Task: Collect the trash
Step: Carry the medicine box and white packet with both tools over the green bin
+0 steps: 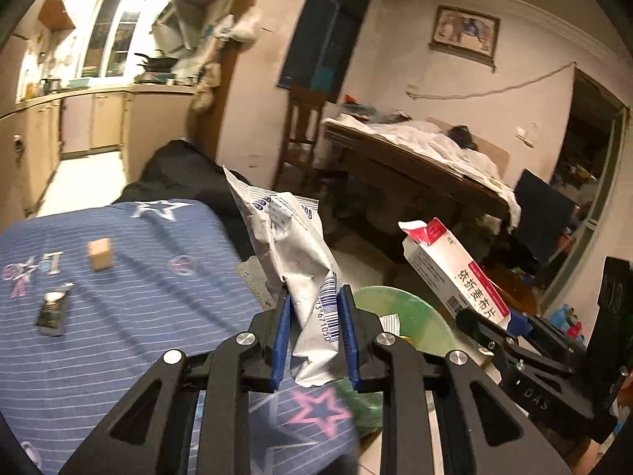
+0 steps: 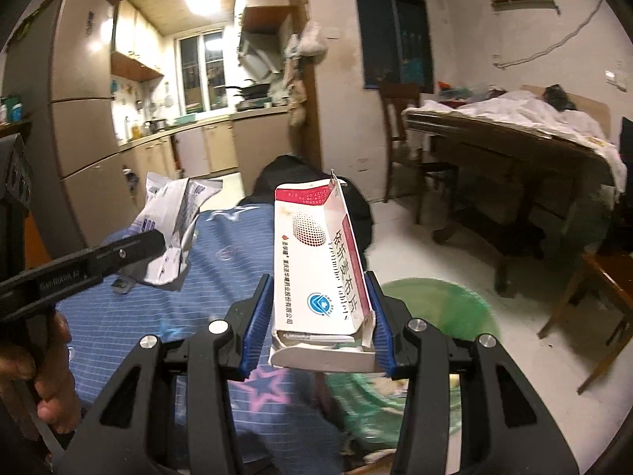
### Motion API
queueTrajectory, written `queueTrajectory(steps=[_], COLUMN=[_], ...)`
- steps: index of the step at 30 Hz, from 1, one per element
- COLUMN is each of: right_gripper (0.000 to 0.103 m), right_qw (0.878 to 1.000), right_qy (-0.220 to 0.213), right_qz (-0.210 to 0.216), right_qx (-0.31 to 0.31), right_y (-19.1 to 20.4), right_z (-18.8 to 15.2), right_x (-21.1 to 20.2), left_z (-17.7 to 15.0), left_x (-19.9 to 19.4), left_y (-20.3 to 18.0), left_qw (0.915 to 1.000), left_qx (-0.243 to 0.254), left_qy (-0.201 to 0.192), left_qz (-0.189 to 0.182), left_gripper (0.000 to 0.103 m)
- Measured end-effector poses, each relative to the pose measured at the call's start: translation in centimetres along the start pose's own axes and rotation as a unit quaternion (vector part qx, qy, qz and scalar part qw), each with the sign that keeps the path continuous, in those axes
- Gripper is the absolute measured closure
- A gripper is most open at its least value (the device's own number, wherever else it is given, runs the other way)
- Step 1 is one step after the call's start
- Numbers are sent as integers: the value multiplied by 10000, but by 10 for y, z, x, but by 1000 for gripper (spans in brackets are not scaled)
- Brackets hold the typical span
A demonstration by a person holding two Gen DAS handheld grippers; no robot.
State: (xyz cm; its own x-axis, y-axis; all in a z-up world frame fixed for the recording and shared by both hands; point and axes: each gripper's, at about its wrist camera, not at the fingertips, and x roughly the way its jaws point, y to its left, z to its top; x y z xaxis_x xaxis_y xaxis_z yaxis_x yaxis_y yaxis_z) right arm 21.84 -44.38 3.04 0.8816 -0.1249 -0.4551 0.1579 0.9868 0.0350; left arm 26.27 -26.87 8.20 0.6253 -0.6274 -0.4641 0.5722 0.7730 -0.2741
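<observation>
While carrying both pieces toward the green bin (image 1: 399,312) beside the blue cloth (image 1: 118,316), keep left gripper (image 1: 314,340) clamped on foil wrapper (image 1: 292,245), right gripper (image 2: 322,318) on tablet box (image 2: 316,261); release only above the opening.

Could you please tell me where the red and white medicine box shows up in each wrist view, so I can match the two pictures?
Left wrist: medicine box at right of centre, held by the right gripper.
Right wrist: box at centre, between the blue pads.
Shared landmark: green bin just beyond it.
</observation>
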Motion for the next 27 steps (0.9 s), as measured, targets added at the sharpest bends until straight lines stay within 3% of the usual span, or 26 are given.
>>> queueTrajectory(steps=[12, 27], right_gripper=[59, 59], right_qw=[9975, 9829], right_qy=[399, 1674], right_qz=[-487, -537], right_qx=[305, 554], right_y=[-68, -126], right_z=[-1, -14], right_x=[14, 72], left_z=[2, -20], left_x=[101, 225], left_y=[-74, -95], left_qw=[9970, 9874], left_qx=[265, 494], left_qy=[513, 1421], left_qz=[-521, -489], left_gripper=[78, 78])
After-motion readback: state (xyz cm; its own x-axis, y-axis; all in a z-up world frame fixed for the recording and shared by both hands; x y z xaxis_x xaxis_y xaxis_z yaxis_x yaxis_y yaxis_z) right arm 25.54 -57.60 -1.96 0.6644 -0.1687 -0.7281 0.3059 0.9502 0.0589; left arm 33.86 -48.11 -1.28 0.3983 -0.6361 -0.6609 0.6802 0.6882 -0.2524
